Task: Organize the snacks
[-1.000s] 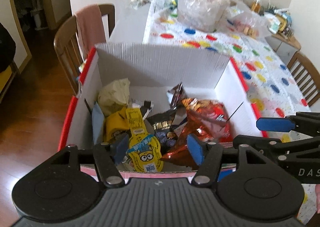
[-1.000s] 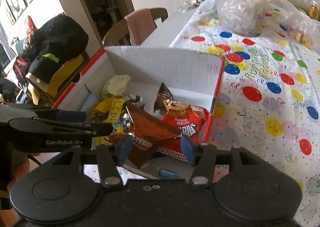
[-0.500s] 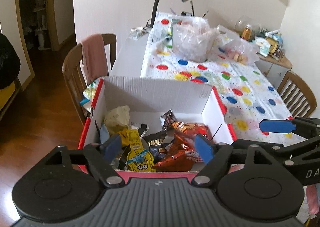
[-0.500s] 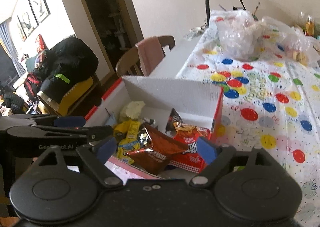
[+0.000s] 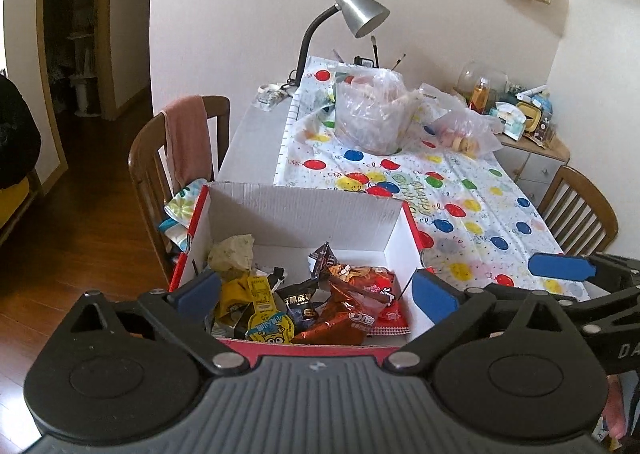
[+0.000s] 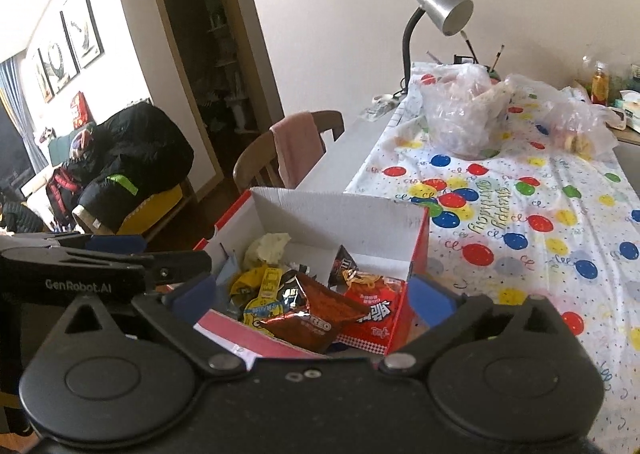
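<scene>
Left wrist view: the left gripper has pulled up and back from the box over the last second. Its blue fingers then sat low among the packets; now they stand above the near rim, spread wide and holding nothing. The snacks lie loose inside the box: a yellow packet at 7 o'clock, an Oreo bag at centre, a red bag at 4 o'clock, a crumpled pale wrapper at 10 o'clock. The right gripper shows at 3 o'clock, beside the box. Judged from this, the sorting looks finished or paused, since nothing is in hand. The box sits at the table's near left corner. A chair with a pink cloth stands close at 10 o'clock. The spotted tablecloth from 1 to 3 o'clock is bare and gives the open room.

Right wrist view: the right gripper has also risen and backed off. Its jaws are wider than a second ago and hold nothing. The box lies at centre with the Oreo bag leaning on the near rim at 6 o'clock and the red bag against the right wall. The left gripper reaches in at 9 o'clock, level with the box's left wall. A lamp and plastic bags stand well apart at 1 o'clock. The clear path runs rightward over the tablecloth.
</scene>
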Motion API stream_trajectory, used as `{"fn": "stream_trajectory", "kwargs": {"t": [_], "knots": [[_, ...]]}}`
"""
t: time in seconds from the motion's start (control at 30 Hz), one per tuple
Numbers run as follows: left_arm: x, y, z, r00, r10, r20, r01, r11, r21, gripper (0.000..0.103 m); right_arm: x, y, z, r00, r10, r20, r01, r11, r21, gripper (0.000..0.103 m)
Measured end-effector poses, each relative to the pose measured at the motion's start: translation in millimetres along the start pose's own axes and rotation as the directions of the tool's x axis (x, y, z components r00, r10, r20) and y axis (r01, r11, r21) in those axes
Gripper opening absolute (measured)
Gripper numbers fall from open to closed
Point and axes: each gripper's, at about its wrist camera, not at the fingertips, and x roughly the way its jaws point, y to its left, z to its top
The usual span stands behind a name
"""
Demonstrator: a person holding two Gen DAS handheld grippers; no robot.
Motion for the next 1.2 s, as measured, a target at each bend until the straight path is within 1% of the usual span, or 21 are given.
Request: {"fn": "stream_trajectory", "kwargs": {"t": [0.17, 0.23, 0.3, 0.4, 0.57, 0.63, 0.73, 0.93, 1.2], "knots": [[-5.9, -0.3, -2.4, 1.000, 0.012, -0.005, -0.012, 1.000, -0.019, 0.103, -13.5, -1.2, -8.0, 0.999, -0.002, 0.036, 0.000, 0.999, 0.049, 0.103], [-9.7, -1.5, -5.7, 1.000, 0.027, -0.005, -0.027, 0.999, -0.035, 0.103, -15.8, 1.5, -10.3, 0.999, -0.007, 0.039, 0.005, 0.999, 0.043, 0.103], [-11.0, -5.5, -8.3, 0.999, 0.040, -0.011, -0.040, 0.999, -0.031, 0.103, -16.2, 3.9, -10.8, 0.999, -0.003, 0.035, 0.001, 0.999, 0.039, 0.103], [-11.3, -8.7, -11.0, 0.999, 0.032, -0.022, -0.032, 0.999, -0.029, 0.103, -15.2, 5.0, -11.3, 1.000, -0.010, 0.026, 0.009, 0.999, 0.040, 0.103], [-10.4, -8.4, -12.3, 0.999, 0.043, -0.030, -0.044, 0.999, -0.032, 0.103, -15.1, 4.9, -14.1, 1.000, -0.027, 0.015, 0.026, 0.999, 0.045, 0.103], [-9.3, -7.9, -12.8, 0.998, 0.045, -0.035, -0.046, 0.998, -0.033, 0.103, -15.7, 6.5, -14.9, 0.999, -0.049, 0.022, 0.048, 0.998, 0.034, 0.103], [-8.2, -8.2, -13.5, 0.998, 0.047, -0.041, -0.048, 0.998, -0.032, 0.103, -15.8, 6.7, -16.8, 0.998, -0.061, 0.030, 0.060, 0.998, 0.026, 0.103], [-8.0, -8.4, -13.3, 0.998, 0.050, -0.040, -0.051, 0.998, -0.029, 0.103, -16.6, 4.8, -17.3, 0.997, -0.063, 0.045, 0.062, 0.998, 0.029, 0.103], [-7.2, -6.5, -10.8, 0.998, 0.056, -0.037, -0.057, 0.998, -0.025, 0.103, -14.8, 5.1, -17.2, 0.997, -0.062, 0.039, 0.060, 0.998, 0.034, 0.103]]}}
